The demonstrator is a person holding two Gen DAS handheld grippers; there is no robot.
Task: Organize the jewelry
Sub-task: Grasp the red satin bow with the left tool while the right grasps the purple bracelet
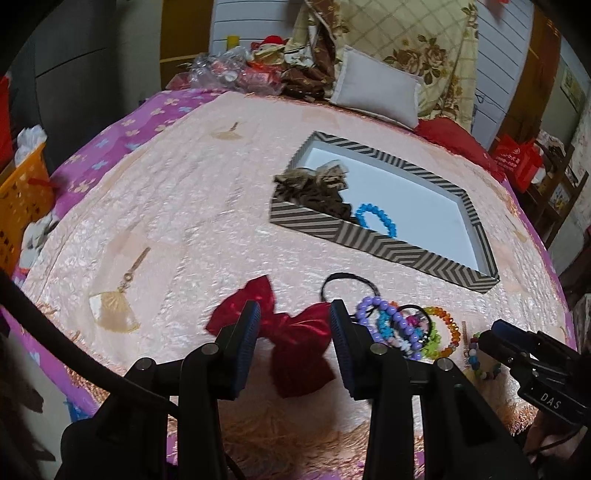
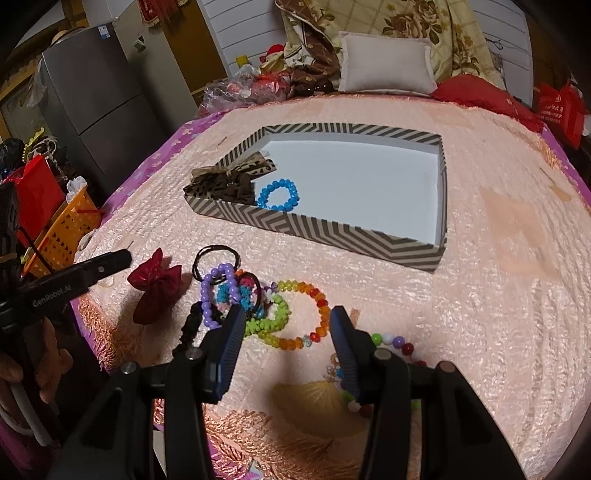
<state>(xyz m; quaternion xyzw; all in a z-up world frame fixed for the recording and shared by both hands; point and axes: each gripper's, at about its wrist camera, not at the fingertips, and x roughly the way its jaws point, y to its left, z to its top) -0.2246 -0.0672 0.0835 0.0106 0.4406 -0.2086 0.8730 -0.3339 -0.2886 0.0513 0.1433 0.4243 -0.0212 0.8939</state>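
A zigzag-striped box (image 1: 373, 242) (image 2: 317, 230) lies on the pink bedspread, holding a leopard-print bow (image 1: 317, 186) (image 2: 229, 181) and a blue bead bracelet (image 1: 376, 218) (image 2: 279, 194). My left gripper (image 1: 293, 325) is open just above a red bow (image 1: 295, 332) (image 2: 157, 288), a finger on each side. My right gripper (image 2: 286, 328) is open over a rainbow bead bracelet (image 2: 317, 302) (image 1: 448, 325). Beside it lie a purple bead bracelet (image 2: 210, 295) (image 1: 384, 314), a green one (image 2: 273, 321), black hair ties (image 2: 216, 258) (image 1: 347, 282) and a multicolour bead bracelet (image 2: 399, 345).
A white pillow (image 2: 386, 66) (image 1: 376, 86), a floral quilt (image 2: 413, 22) and a red cushion (image 2: 480, 96) sit at the bed's head. An orange basket (image 1: 22, 199) (image 2: 70, 225) stands left of the bed, a grey fridge (image 2: 92, 99) behind it.
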